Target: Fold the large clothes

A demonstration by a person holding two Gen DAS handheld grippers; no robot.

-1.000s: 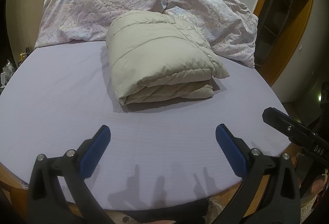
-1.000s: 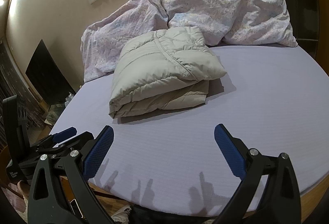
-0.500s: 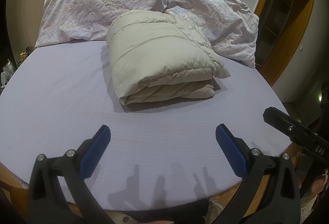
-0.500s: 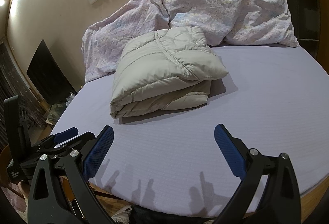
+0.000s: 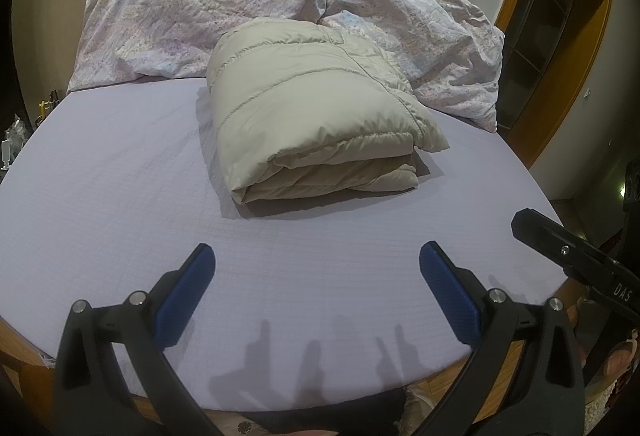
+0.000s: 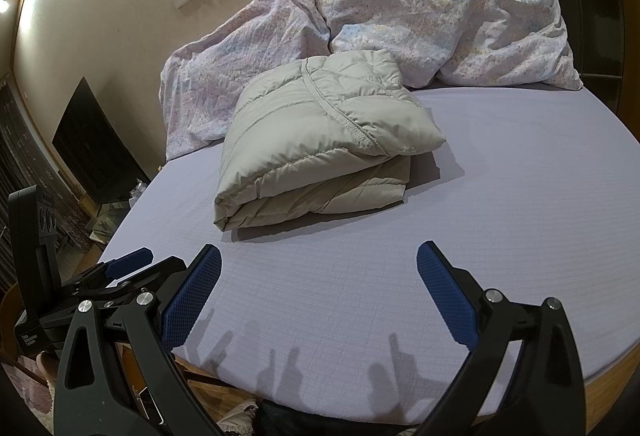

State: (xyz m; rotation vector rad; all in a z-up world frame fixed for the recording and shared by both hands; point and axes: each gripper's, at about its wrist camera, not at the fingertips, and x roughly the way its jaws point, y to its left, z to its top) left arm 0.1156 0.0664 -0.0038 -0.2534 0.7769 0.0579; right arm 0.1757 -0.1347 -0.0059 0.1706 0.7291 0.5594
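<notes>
- The folded beige jacket [image 5: 316, 116] lies on the bed [image 5: 100, 196], touching the duvet [image 5: 192, 24] behind.
- My left gripper [image 5: 316, 268] and right gripper [image 6: 318, 268] hover near the bed's front edge, jaws spread wide, empty.

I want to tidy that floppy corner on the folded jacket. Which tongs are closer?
Probably the right tongs: the jacket's loose corner sticks out on their side. Both tongs, left too, hang open, empty.

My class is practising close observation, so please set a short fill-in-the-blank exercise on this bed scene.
1. The beige puffer jacket lies ____ on the bed, not spread out.
2. Both the left gripper and the right gripper are ____ and hold nothing.
3. The sheet under the jacket is pale ____.
4. Behind the jacket lies a crumpled floral ____.

Missing words: folded; open; purple; duvet
</notes>
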